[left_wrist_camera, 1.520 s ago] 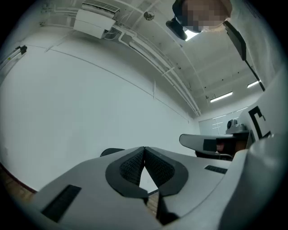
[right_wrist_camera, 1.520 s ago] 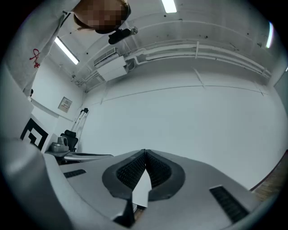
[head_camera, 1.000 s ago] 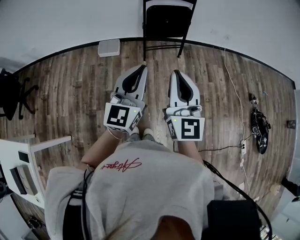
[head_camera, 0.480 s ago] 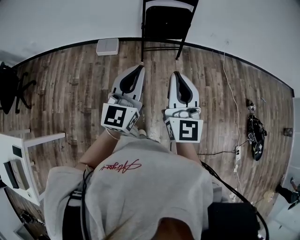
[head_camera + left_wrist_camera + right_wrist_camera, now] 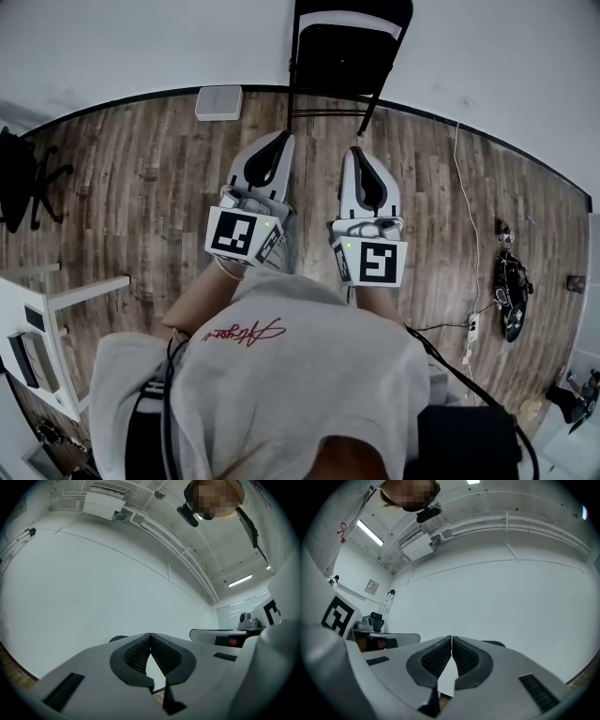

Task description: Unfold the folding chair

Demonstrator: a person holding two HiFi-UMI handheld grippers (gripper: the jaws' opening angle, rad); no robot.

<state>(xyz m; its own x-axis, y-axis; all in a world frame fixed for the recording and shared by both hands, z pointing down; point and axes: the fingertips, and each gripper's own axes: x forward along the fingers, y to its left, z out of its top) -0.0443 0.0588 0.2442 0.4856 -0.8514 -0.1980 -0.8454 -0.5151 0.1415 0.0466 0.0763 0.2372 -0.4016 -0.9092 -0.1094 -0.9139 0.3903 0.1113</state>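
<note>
Approach step, by judgement: left gripper (image 5: 279,139) and right gripper (image 5: 356,152) point forward side by side, fingers pressed together, holding nothing; the folding chair (image 5: 342,56) stands ahead against the wall, apparently folded, untouched; next move calls for closing in, spreading fingers and gripping its frame.

- folding chair (image 5: 345,52): the top of its back is clipped by the head view's edge
- dark gadget (image 5: 509,292) at far right: way too small to tell
- white table (image 5: 42,309): cut off at the left
</note>
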